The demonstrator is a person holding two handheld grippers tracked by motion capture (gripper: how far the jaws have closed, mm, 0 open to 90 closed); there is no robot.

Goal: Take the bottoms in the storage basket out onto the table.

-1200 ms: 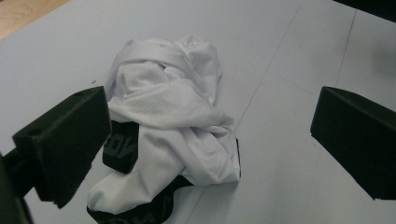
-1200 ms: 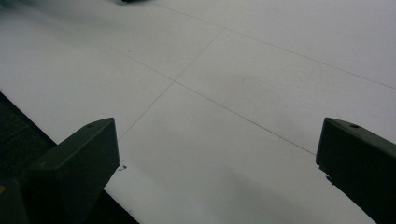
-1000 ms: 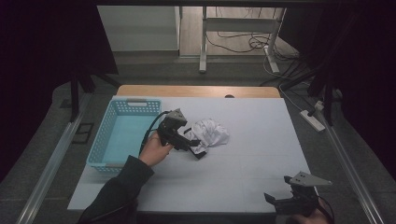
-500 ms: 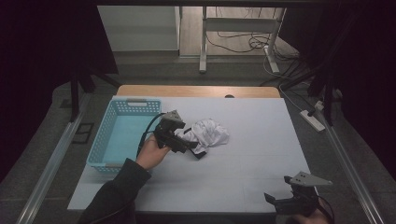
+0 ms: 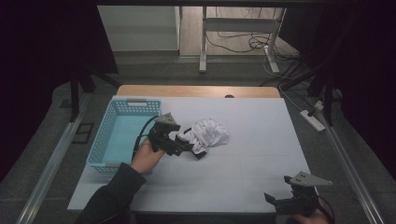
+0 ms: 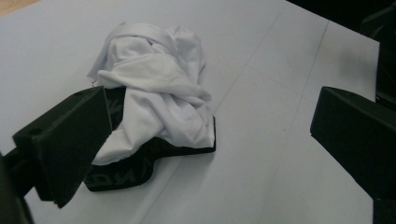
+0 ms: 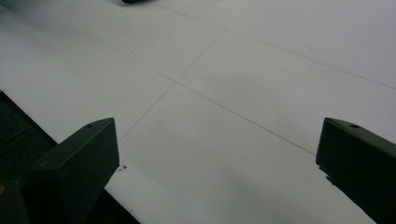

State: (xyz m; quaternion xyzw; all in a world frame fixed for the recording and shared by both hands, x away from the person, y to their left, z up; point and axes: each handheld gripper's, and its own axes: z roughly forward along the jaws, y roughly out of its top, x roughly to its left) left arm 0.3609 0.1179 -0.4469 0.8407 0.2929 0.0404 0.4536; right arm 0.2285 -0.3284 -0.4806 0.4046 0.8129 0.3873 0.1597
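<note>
A crumpled white cloth (image 5: 211, 132) with a black lettered band (image 6: 135, 168) under it lies in the middle of the white table (image 5: 252, 154). My left gripper (image 5: 187, 145) is at the cloth's left edge, held by a hand coming from a dark sleeve. In the left gripper view the left gripper (image 6: 210, 106) is open wide; its left jaw is beside the cloth's near edge and its right jaw stands over bare table. My right gripper (image 5: 286, 201) rests at the table's front right edge. In its own view the right gripper (image 7: 217, 135) is open, with nothing between the jaws.
A light blue plastic basket (image 5: 108, 140) stands at the table's left side, just behind the left hand. A wooden strip (image 5: 196, 91) runs along the far edge. The front table edge (image 7: 56, 140) lies close under the right gripper.
The left gripper and hand have drawn back slightly to the left and toward the person. The cloth and the right gripper have stayed put.
</note>
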